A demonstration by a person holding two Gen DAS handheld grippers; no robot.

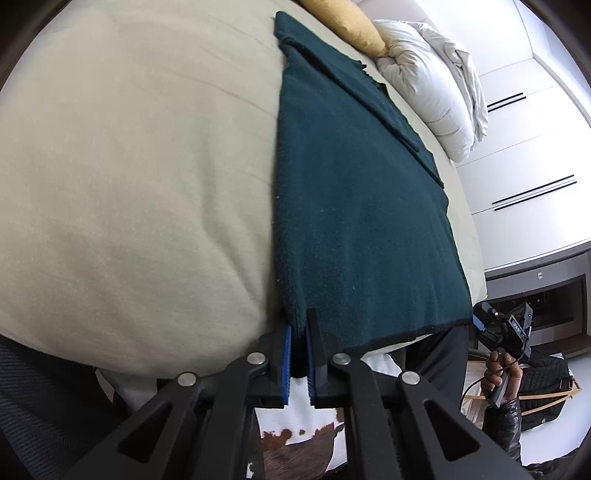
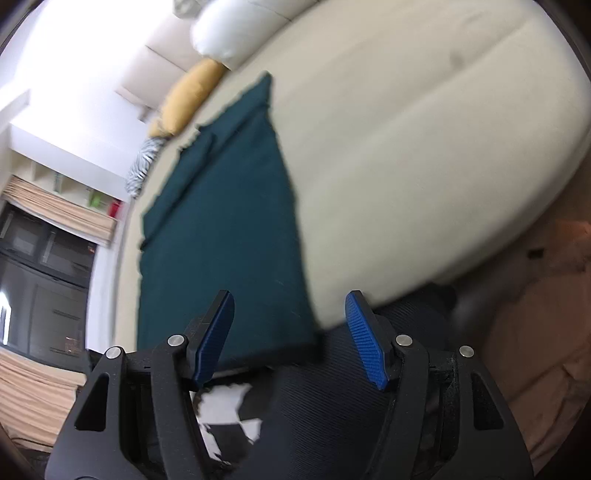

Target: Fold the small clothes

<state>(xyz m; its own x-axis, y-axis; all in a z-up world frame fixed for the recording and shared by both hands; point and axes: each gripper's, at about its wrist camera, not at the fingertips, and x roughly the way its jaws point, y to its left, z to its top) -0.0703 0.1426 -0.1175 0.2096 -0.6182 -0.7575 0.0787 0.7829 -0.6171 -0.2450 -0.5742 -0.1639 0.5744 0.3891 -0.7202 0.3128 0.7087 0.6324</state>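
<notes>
A dark teal garment (image 1: 354, 206) lies folded in a long strip on the cream bed (image 1: 129, 166), reaching from the near edge toward the pillows. My left gripper (image 1: 300, 326) is shut on the garment's near left corner at the bed's edge. My right gripper (image 2: 291, 332) is open and empty, held just above the garment's (image 2: 221, 229) near right corner at the edge of the bed (image 2: 406, 147). The right gripper also shows in the left wrist view (image 1: 509, 328), held in a hand beside the bed.
A yellow pillow (image 1: 343, 22) and a white duvet (image 1: 432, 81) lie at the head of the bed. White wardrobe doors (image 1: 528, 155) stand to the right. A cowhide rug (image 1: 295, 443) lies on the floor. A striped cushion (image 2: 142, 166) lies past the garment.
</notes>
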